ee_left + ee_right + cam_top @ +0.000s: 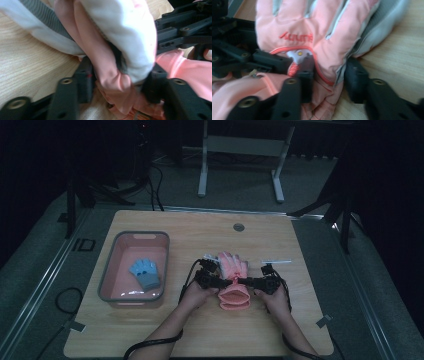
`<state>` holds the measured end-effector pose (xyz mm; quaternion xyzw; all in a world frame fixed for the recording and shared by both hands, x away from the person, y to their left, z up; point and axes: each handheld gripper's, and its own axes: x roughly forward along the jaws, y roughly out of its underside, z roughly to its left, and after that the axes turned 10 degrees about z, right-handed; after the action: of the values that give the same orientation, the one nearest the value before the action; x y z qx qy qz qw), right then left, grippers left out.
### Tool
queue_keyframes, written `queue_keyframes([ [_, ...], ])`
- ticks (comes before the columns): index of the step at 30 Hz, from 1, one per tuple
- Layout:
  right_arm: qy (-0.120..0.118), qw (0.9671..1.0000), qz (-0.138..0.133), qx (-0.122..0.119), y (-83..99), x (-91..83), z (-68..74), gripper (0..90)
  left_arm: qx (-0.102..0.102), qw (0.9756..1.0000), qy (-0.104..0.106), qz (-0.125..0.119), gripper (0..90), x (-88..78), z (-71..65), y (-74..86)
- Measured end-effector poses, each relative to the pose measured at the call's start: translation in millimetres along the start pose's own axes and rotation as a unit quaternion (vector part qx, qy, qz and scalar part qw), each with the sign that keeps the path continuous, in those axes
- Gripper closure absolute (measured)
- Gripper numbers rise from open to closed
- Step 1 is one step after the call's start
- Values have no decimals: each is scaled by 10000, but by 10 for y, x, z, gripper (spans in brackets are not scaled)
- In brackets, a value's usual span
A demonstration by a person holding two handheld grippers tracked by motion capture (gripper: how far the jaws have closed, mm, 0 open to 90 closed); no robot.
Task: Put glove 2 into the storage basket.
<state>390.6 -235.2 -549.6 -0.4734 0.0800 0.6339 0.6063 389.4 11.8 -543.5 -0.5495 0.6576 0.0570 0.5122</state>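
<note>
A pink ski glove with grey trim lies palm down at the middle of the wooden table, cuff toward the person. My left gripper comes at its wrist from the left and my right gripper from the right. In the left gripper view the jaws squeeze a pink and white fold of the glove. In the right gripper view the jaws pinch the glove's edge by the cuff seam, beside a white zip tab. The other gripper's black links lie at the left of that view.
A grey-rimmed pink bin stands at the left of the table and holds a blue glove. A thin white strip lies right of the pink glove. A round grey grommet sits near the far edge.
</note>
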Motion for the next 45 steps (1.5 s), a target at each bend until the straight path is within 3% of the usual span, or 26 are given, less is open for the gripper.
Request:
queue_keyframes([
  [2, 170, 9997, -65, -138, 11, -13, 61, 732, 123, 9999, -12, -67, 614, -16, -14, 11],
  [6, 462, 9984, -101, -299, -2, -48, 191, 756, 66, 9999, 67, -105, 648, -81, -26, 8],
  [11, 473, 9980, -209, -357, -57, -140, 308, 761, 131, 9997, 48, -187, 658, -218, -98, -23],
  [18, 542, 9967, -331, -507, -148, -263, 525, 760, 302, 9992, -152, -227, 657, -486, -233, -90],
  [25, 445, 9962, -445, -599, -249, -338, 747, 760, 390, 9985, -322, -199, 657, -782, -315, -134],
  [35, 355, 9947, -571, -779, -427, -325, 1074, 760, 494, 9975, -438, -252, 657, -1201, -277, -133],
  [45, 287, 9937, -582, -914, -664, -174, 1399, 759, 444, 9967, -590, -342, 657, -1593, -120, -69],
])
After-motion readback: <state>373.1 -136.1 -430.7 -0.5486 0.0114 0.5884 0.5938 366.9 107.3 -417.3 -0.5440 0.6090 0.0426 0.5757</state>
